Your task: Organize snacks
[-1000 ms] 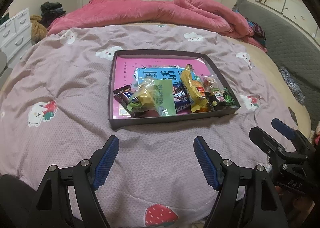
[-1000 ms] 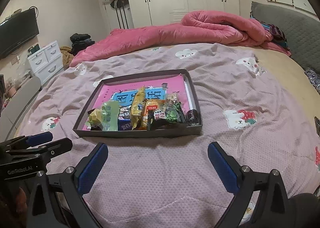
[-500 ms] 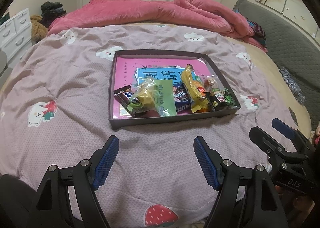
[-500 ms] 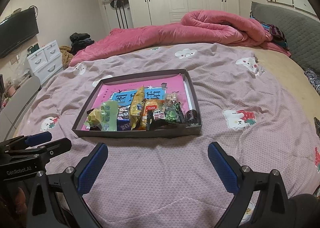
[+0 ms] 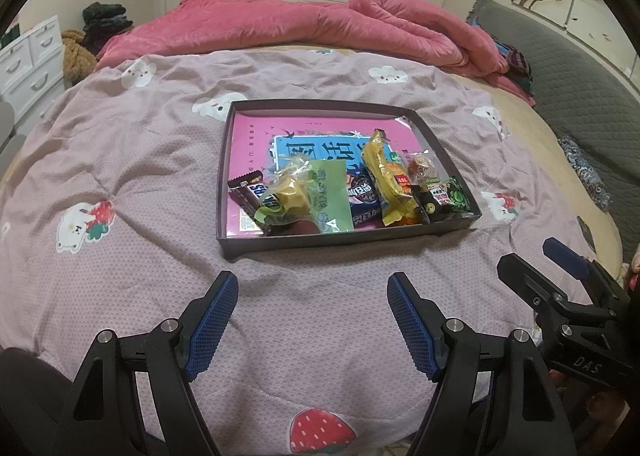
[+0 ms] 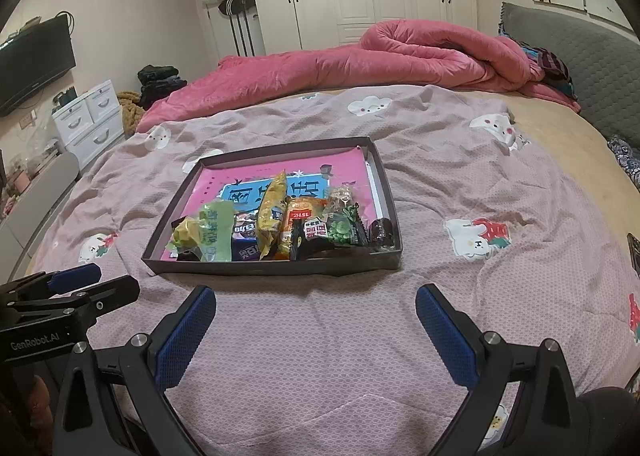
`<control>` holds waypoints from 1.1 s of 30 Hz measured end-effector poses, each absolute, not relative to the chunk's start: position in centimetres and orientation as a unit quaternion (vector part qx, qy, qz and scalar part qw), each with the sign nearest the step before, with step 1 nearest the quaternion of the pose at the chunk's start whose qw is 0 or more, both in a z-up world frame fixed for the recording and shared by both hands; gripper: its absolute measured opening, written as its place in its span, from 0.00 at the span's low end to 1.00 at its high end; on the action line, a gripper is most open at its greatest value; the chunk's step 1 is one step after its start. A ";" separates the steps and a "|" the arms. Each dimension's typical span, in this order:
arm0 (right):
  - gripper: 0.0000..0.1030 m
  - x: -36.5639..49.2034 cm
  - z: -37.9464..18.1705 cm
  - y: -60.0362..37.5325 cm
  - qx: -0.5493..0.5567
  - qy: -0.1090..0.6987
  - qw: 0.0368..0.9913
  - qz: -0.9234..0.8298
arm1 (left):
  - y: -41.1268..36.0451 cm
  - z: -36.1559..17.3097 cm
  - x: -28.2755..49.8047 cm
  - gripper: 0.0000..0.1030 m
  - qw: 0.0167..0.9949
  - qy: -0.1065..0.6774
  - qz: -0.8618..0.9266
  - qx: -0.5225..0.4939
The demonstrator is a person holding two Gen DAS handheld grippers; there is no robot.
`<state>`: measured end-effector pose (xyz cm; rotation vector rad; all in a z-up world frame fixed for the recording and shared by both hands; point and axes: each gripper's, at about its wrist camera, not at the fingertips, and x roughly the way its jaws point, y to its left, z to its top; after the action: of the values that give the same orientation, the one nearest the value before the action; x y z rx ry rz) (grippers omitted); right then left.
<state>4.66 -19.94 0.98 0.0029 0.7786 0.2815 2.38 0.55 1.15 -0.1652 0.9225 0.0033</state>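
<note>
Left wrist view: bed (image 5: 160, 160), mauve cover; shallow dark tray (image 5: 340, 242); snacks (image 5: 344, 192) heaped at its near edge. Packets likely light, crinkly, slippery; pinch sealed ends. Left gripper (image 5: 312, 320) and right gripper (image 6: 316, 332): jaws wide apart, empty.

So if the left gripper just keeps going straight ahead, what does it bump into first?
Probably the near wall of the dark shallow cardboard tray, after crossing bare mauve bedspread. The open left gripper points at it, though its height above the bed is hard to judge.
</note>
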 end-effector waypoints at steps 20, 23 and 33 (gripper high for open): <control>0.98 4.7 0.9 -20.0 0.000 0.380 0.915 0.135 | 0.9 1.5 2.3 0.76 0.895 0.439 0.008 -0.077; 0.98 4.7 0.9 -19.9 0.000 0.380 0.915 0.135 | 0.9 1.5 2.4 0.76 0.894 0.441 0.009 -0.078; 0.98 4.7 0.7 -20.1 -0.004 0.382 0.914 0.134 | 0.8 1.5 2.3 0.76 0.894 0.441 0.016 -0.074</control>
<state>4.72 -20.08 0.68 -0.0074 0.7866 0.2758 2.30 0.83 1.51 -0.1526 0.9155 0.0324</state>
